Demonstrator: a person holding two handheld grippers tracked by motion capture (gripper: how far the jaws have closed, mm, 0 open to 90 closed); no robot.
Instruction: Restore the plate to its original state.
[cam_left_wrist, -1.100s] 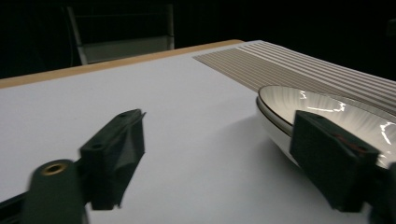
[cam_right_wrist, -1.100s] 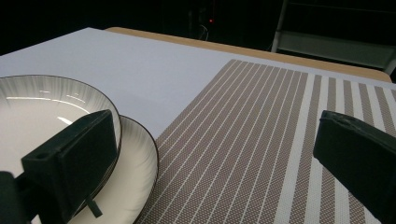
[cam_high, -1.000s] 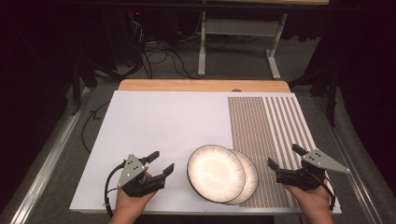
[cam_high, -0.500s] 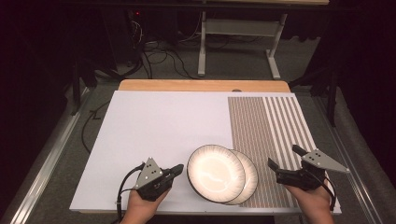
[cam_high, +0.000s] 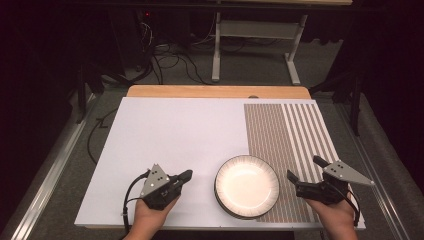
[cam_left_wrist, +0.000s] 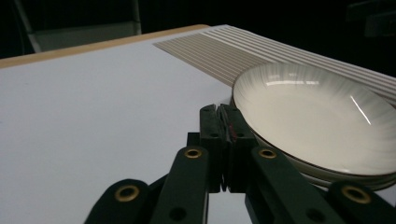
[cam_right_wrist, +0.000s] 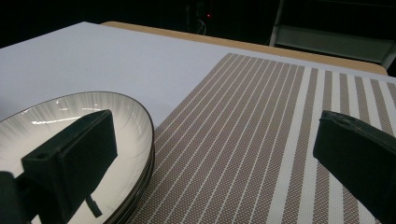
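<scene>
Left gripper (cam_high: 186, 175): near edge of the tabletop (cam_high: 180, 130), held in the person's left hand (cam_high: 150, 220). Fingers just brought together, pad against pad, nothing between them; tips point toward the plates and stop just beside the rim, apart from it as far as can be told.

Right gripper (cam_high: 305, 170): near edge, held in the person's right hand (cam_high: 335, 217), over the striped placemat (cam_high: 295, 135). Fingers spread wide, empty; one tip stands close to the plates' right rim, contact not certain.

Stack of plates (cam_high: 246, 186): white, dark-rimmed, shallow, nested one on another; between the two grippers, lying half on the white sheet (cam_high: 170, 135) and half on the placemat's left edge.

Far side: bare wooden strip of tabletop beyond the sheet; metal frame legs (cam_high: 216, 45) and cables (cam_high: 165, 60) on the floor behind.
</scene>
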